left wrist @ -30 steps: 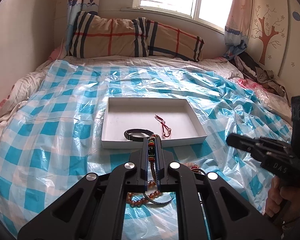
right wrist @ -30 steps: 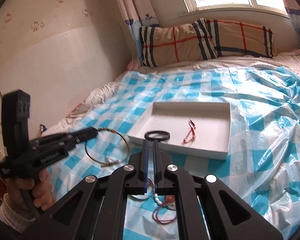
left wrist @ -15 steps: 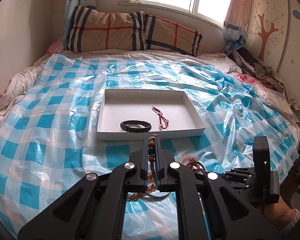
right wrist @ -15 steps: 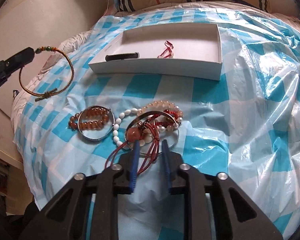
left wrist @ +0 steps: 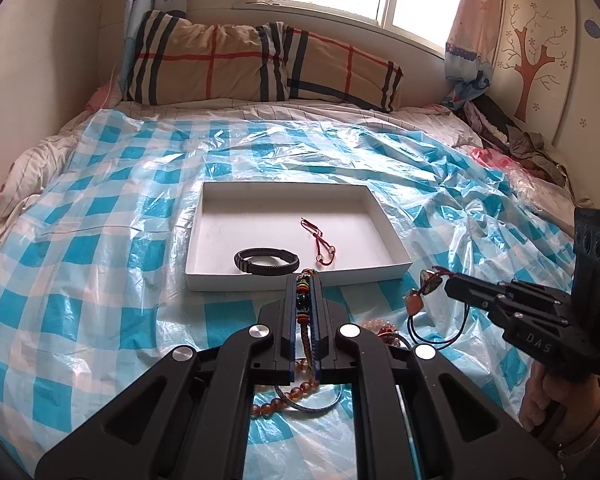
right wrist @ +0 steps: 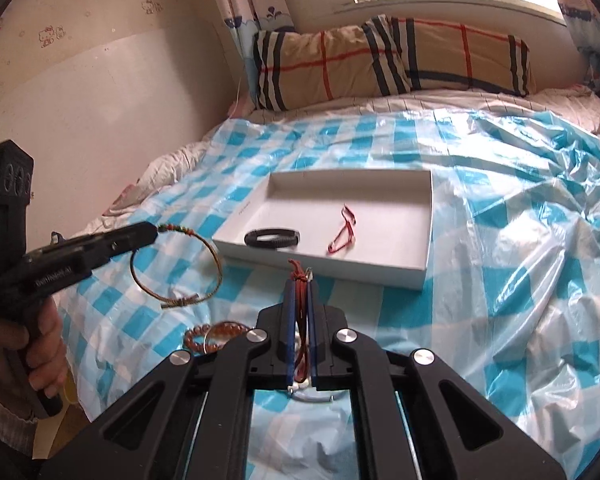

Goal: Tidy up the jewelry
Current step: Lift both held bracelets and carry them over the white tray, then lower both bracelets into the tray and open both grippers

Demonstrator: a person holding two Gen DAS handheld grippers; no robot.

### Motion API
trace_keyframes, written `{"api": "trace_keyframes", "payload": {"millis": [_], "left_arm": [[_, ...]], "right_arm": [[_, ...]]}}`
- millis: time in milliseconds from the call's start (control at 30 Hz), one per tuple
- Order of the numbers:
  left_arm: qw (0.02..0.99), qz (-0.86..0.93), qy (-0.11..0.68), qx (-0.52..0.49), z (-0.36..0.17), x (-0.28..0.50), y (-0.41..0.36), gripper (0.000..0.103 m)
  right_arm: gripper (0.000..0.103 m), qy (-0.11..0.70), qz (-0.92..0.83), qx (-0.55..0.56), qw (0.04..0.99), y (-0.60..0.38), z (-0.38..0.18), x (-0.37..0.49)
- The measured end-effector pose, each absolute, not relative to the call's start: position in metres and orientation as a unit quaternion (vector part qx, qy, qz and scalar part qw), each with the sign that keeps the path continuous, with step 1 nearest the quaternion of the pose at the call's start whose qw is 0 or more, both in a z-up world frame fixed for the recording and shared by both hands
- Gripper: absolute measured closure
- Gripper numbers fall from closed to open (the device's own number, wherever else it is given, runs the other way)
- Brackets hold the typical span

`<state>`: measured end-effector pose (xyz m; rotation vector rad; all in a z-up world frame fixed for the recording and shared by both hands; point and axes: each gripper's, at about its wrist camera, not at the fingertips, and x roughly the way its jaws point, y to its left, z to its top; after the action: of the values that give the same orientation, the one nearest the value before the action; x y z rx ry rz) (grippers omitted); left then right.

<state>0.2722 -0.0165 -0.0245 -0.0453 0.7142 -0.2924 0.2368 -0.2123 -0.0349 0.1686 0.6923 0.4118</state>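
Left wrist view first, and over on the left side it's blue-and-white checked plastic sheet (left wrist: 80, 264) spread across the bed, striped pillows (left wrist: 260, 66) at the far end under the window. Moving in to the middle, the white tray (left wrist: 204, 240) sits flat on the sheet, and inside it, a black bracelet (left wrist: 267, 261) near the front wall with a red cord bracelet (left wrist: 320, 244) just to its right, the two apart. Right below the tray, the left gripper (left wrist: 304, 280) has its jaws pressed together on a braided cord bracelet (left wrist: 303, 304) with coloured beads, the rest of the loop hanging down beneath. Under it on the sheet, amber bead bracelets (left wrist: 284, 400) and a dark bangle lie in a heap. Further right, the right gripper (left wrist: 440, 280) comes in from the edge, clamped on a red cord piece (left wrist: 420, 296) with a reddish pendant dangling clear of the sheet, a hand (left wrist: 540, 404) on its grip.

Right wrist view now: far left, a hand (right wrist: 40, 344) holds the left gripper (right wrist: 154, 232), the braided loop (right wrist: 180, 276) swinging free above the sheet. Centre, the right gripper's jaws are tight on red cord strands (right wrist: 299, 300), just short of the tray (right wrist: 424, 240). Amber beads (right wrist: 204, 336) rest below left.
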Motion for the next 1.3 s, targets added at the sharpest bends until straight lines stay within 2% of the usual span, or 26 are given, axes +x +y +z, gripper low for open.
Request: {"api": "trace_keyframes", "payload": {"millis": [467, 700, 733, 767, 800, 1100, 1300], "left_arm": [[0.926, -0.159, 0.341, -0.023, -0.035, 0.326, -0.04, 0.098], [0.926, -0.155, 0.344, -0.028, -0.048, 0.378, -0.05, 0.097], [0.925, -0.144, 0.351, -0.027, -0.053, 0.388, -0.05, 0.097], [0.922, -0.138, 0.361, -0.026, -0.059, 0.397, -0.049, 0.097], [0.919, -0.133, 0.37, -0.029, -0.062, 0.404, -0.048, 0.097], [0.919, -0.115, 0.374, -0.041, -0.055, 0.38, -0.02, 0.094], [0.918, -0.11, 0.379, -0.043, -0.05, 0.347, -0.008, 0.09]], "right_arm": [[0.097, 0.287, 0.21, 0.075, 0.932, -0.204, -0.019, 0.291], [0.096, 0.272, 0.199, 0.069, 0.939, -0.2, -0.018, 0.331], [0.09, 0.273, 0.194, 0.073, 0.939, -0.201, -0.02, 0.337], [0.079, 0.271, 0.189, 0.076, 0.941, -0.203, -0.021, 0.34], [0.077, 0.269, 0.187, 0.078, 0.942, -0.205, -0.02, 0.341], [0.077, 0.279, 0.183, 0.083, 0.939, -0.217, -0.019, 0.309], [0.072, 0.291, 0.182, 0.091, 0.935, -0.222, -0.018, 0.276]]}}
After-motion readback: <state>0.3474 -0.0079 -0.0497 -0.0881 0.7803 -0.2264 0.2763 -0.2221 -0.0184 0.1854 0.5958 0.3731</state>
